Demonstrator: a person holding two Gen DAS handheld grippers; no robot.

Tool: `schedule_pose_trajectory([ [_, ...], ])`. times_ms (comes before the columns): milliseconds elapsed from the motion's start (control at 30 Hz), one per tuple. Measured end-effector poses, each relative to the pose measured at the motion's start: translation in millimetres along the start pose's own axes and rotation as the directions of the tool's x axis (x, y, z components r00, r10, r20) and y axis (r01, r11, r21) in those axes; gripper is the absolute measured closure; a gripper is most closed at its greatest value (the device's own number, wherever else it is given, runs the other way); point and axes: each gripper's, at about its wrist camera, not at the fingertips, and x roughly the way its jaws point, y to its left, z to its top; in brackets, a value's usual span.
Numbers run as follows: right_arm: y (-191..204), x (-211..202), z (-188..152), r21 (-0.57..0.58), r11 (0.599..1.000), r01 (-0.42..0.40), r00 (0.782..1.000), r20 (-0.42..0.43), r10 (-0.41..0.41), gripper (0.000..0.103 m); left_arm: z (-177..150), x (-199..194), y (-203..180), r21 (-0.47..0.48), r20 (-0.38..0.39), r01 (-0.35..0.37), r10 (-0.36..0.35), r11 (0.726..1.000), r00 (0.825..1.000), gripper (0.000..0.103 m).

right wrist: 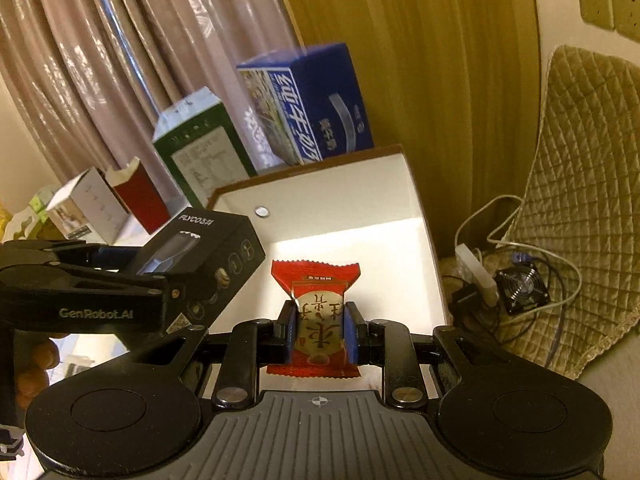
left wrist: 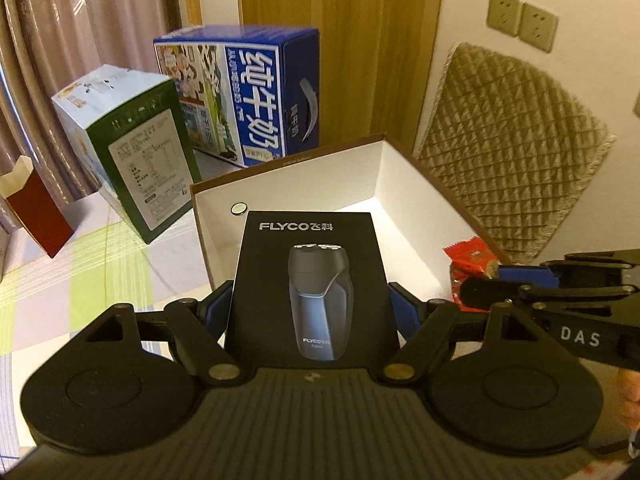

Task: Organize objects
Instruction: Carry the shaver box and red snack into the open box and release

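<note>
Black shaver box (left wrist: 310, 292) clamped in left gripper (left wrist: 310, 304); snack packet (right wrist: 318, 320) in right gripper (right wrist: 319, 334).

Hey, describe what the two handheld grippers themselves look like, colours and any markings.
Both are matte black with blue finger pads, round discs either side of a ribbed base. The left gripper reads GenRobot.AI on its side; the right gripper reads DAS.

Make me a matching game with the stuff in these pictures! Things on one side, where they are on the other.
Things:
1. black shaver box
2. red snack packet
3. blue milk carton
4. white box

Places:
A. behind the white box
B. in the right gripper
C. open, under both grippers
D. in the left gripper

Pairs: 1-D, 2-B, 3-A, 4-C
</note>
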Motion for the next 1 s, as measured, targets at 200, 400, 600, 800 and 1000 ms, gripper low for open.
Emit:
schedule_pose_trajectory([
  [200,-7.1,28.8,7.2,-0.016,1.0,0.016,0.999,-0.042,-0.017,0.082,7.7,35.6,2.1,-0.018,-0.039,-0.018,0.017,1.0,0.999,0.027],
  [400,-12.7,47.7,10.7,-0.017,0.999,0.027,0.997,-0.069,-0.028,0.082,11.6,66.2,2.1,-0.019,-0.082,-0.037,0.035,0.999,0.996,0.026],
  [600,-15.1,58.2,14.2,-0.017,0.999,0.038,0.996,-0.081,-0.039,0.082,14.3,92.6,3.2,-0.029,-0.111,-0.05,0.047,0.998,0.993,0.026],
  [800,-17.1,62.4,15.9,-0.017,0.999,0.043,0.995,-0.086,-0.044,0.082,12.1,110.1,2.7,-0.026,-0.136,-0.043,0.039,0.999,0.99,0.027],
  [1000,-18.1,63.9,16.1,-0.019,0.999,0.039,0.995,-0.091,-0.04,0.082,11.7,111.1,2.7,-0.007,-0.123,-0.044,0.043,0.999,0.991,0.029],
])
